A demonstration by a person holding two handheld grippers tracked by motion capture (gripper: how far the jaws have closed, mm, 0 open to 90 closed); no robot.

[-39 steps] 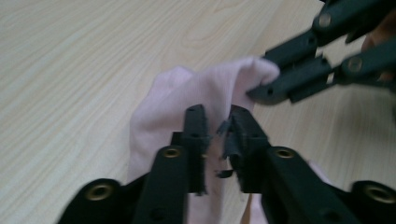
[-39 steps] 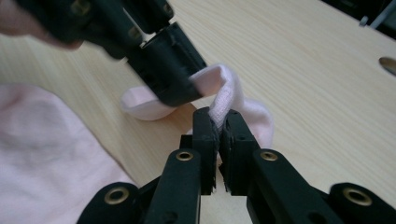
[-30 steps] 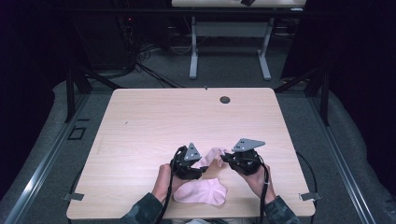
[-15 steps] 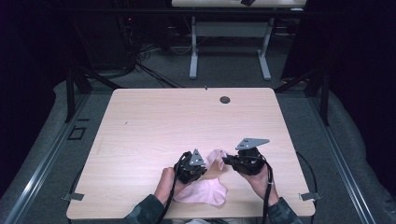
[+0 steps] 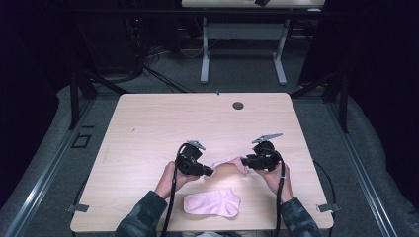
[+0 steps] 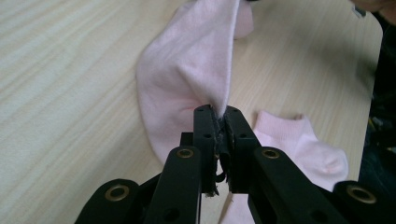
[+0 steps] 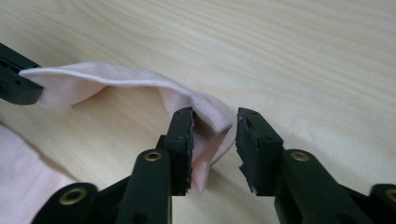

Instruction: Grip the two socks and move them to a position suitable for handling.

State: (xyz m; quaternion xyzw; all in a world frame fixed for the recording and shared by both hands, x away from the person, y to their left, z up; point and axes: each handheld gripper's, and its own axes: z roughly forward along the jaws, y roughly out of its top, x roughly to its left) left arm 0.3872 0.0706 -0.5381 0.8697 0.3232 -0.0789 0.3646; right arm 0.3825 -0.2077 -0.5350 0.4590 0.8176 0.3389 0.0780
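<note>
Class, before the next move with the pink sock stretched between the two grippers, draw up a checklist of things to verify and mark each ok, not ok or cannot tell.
1. Left gripper clamped on the held sock: ok, jaws pinch the fabric.
2. Right gripper gripping the other end: not ok, jaws have just been opening, a gap beside the fabric.
3. Held sock off the table: cannot tell, it sags low.
4. Second sock lying flat near the front edge: ok.
5. Second sock apart from the held sock: ok in the high view.

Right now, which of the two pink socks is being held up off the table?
The farther sock, stretched between both grippers; the other sock lies flat near the table's front edge.
</note>
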